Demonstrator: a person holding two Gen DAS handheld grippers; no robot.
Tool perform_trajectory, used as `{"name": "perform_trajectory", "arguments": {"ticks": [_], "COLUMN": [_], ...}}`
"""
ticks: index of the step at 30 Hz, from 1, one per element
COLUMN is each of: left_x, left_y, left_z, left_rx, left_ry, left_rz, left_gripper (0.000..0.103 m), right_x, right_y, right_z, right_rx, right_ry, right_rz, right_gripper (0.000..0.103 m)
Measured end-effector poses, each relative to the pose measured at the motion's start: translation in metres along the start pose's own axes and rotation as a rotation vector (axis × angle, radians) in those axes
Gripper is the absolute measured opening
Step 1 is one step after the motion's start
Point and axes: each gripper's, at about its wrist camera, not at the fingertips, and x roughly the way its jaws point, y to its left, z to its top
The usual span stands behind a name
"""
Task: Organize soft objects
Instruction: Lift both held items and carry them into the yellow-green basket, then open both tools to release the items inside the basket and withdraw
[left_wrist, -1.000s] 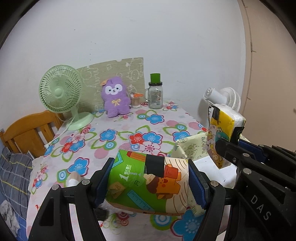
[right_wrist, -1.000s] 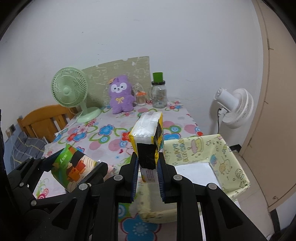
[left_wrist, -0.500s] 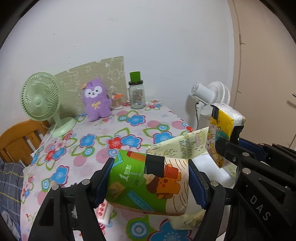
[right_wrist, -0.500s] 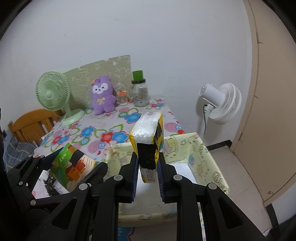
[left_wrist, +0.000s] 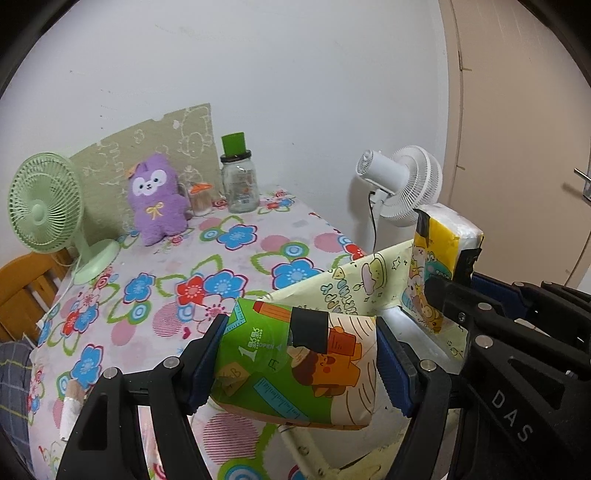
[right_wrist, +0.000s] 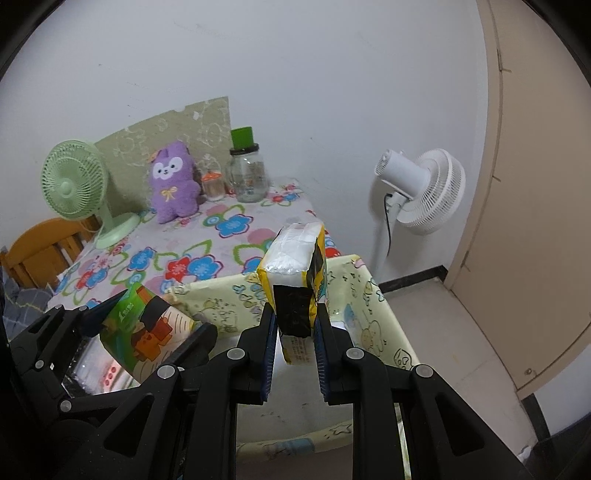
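Observation:
My left gripper (left_wrist: 299, 363) is shut on a green tissue pack (left_wrist: 295, 365) with cartoon print, held lengthwise between the blue pads. That green tissue pack (right_wrist: 147, 332) shows at the left of the right wrist view too. My right gripper (right_wrist: 294, 350) is shut on a yellow tissue pack (right_wrist: 295, 273), held upright by its narrow end. The same yellow tissue pack (left_wrist: 441, 258) appears at the right of the left wrist view. Both packs hang over a pale yellow fabric bin (right_wrist: 362, 306) with cartoon drawings, beside the table's right edge. A purple plush toy (left_wrist: 157, 199) sits at the table's back.
The table has a flowered cloth (left_wrist: 229, 266). At its back stand a green desk fan (left_wrist: 48, 218), a glass jar with green lid (left_wrist: 240, 181) and a small orange-capped jar (left_wrist: 200, 197). A white floor fan (right_wrist: 421, 192) stands right, before a beige door (right_wrist: 535, 184). A wooden chair (right_wrist: 40, 251) is left.
Both grippers have carried their tissue packs rightward, off the table and over the yellow bin. The table objects have slid left in both views. Neither grip has changed.

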Motion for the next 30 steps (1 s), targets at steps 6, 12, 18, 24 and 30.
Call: {"name": "perform_trajectory", "arguments": {"ticks": [6,12,18,24,30], "left_x": [0.017,0.026,0.03,0.032,0.025], "left_y": [-0.004,-0.007,-0.009,-0.002,0.002], "left_z": [-0.002,-0.004,-0.008,-0.011,-0.013], "left_rx": [-0.002,0.011,0.013,-0.002,0.005], "left_ry": [0.034,0.046,0.073,0.1,0.086], "left_rz": [-0.024,-0.005,-0.013,-0.012,-0.006], "left_gripper": [0.077,0.085,0.096,0.097,0.097], "right_x": [0.015,0.026,0.031,0.027,0.023], "right_y": [-0.007,-0.012,-0.018,-0.01,-0.005], "right_z": [-0.004,-0.006,-0.009,-0.012,-0.014], "right_rx": [0.01,0.031,0.054,0.032,0.038], "right_ry": [0.034,0.063,0.083,0.061,0.063], "right_rz": [-0.019,-0.036,-0.074,-0.077,-0.067], "right_gripper": [0.022,0.023,0.051,0.074,0.075]}}
